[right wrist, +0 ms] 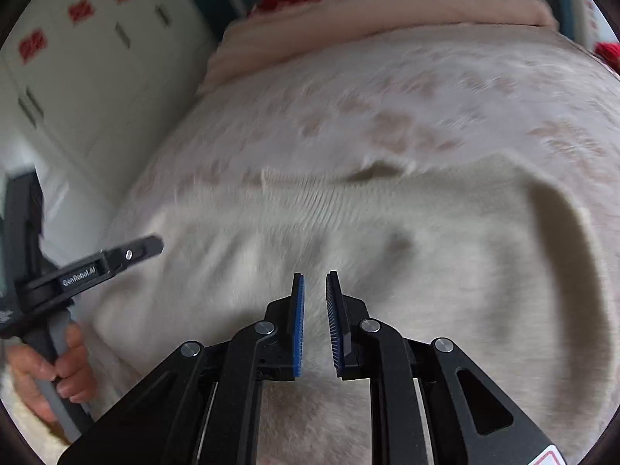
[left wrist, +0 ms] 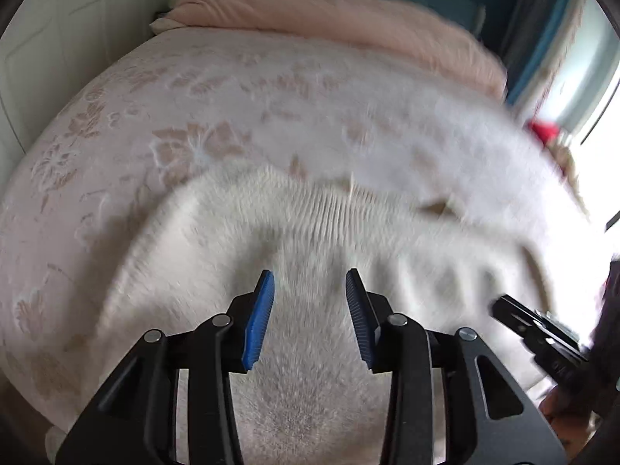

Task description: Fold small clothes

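Two grippers are hovering over a cream knit garment (left wrist: 294,232) that is lying spread on a bed (left wrist: 116,147) covered in a pale floral-patterned spread. Left gripper (left wrist: 310,283) is holding its fingers spread, nothing between them. Right gripper (right wrist: 314,283) is showing a narrow gap, pinching nothing. A folded pink blanket (left wrist: 329,15) is sitting at the far end. White cabinet doors (right wrist: 100,58) are standing beside the bed; daylight is coming through a window (left wrist: 589,89).

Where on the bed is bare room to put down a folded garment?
Bare patterned bedspread lies free between the white sweater and the folded pink blanket, also left of the sweater. The near side is crowded.
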The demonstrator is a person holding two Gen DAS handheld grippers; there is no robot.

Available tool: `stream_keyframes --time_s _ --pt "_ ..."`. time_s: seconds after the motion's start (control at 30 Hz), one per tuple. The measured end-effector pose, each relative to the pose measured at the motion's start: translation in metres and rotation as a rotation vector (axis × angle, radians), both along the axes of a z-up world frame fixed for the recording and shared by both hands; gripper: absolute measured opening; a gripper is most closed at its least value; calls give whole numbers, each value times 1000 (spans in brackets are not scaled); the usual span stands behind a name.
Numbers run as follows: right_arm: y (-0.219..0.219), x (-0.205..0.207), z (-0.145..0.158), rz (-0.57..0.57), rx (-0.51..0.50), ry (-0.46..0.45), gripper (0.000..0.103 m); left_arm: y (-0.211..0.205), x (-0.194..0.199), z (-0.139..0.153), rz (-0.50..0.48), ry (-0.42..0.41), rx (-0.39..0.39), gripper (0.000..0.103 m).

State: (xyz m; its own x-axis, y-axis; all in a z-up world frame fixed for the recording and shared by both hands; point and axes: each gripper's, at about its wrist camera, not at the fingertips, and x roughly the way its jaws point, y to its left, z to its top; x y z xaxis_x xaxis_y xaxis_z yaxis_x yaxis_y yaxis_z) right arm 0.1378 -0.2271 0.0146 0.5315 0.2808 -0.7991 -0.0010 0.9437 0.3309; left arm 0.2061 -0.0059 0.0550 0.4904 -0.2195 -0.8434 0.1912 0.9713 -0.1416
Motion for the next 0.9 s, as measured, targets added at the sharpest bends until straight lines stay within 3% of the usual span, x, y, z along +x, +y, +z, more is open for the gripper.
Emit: stream_keyframes --time_s 0.07,0.1,0.17,0.2,0.27,0.4,0.47,0.53,0.63,0.7,0.73,0.77,0.8,0.83,0.9 --pt "-4 3 -24 -17 -15 61 0 0 2 -24 8 27 83 37" --pt "-19 2 -30 -53 57 84 0 10 4 -38 28 61 82 39" --pt "-47 -9 -22 -143 170 95 9 33 2 -40 54 67 -31 39" --pt "-59 -20 -9 -177 190 60 11 43 1 -38 77 69 -46 38" --pt "-84 -44 9 -246 139 4 18 59 -7 -27 116 66 -59 37" --pt "-124 -87 10 -393 -2 49 23 88 -32 -6 155 38 -109 43" --pt "-136 -114 22 -458 -22 1 63 106 -49 5 197 11 -138 55" --pt "-146 -136 28 -517 -35 -30 69 126 -63 7 249 -3 -147 71" --pt "-148 -137 13 -490 13 31 69 142 -71 -5 320 35 -139 77" --pt "-150 -133 -4 -472 82 68 69 153 -74 -25 380 117 -211 77" --pt "-152 -132 -10 -479 111 84 62 156 -74 -32 395 140 -257 72" --pt "-146 -125 -24 -486 187 91 32 157 -73 -37 404 153 -293 62" --pt "-146 -128 -29 -504 195 86 26 158 -73 -41 403 163 -324 36" --pt "-147 -131 -24 -518 212 62 22 159 -72 -43 406 183 -344 27" --pt "-155 -141 -2 -540 206 -6 17 166 -72 -33 440 158 -362 18"
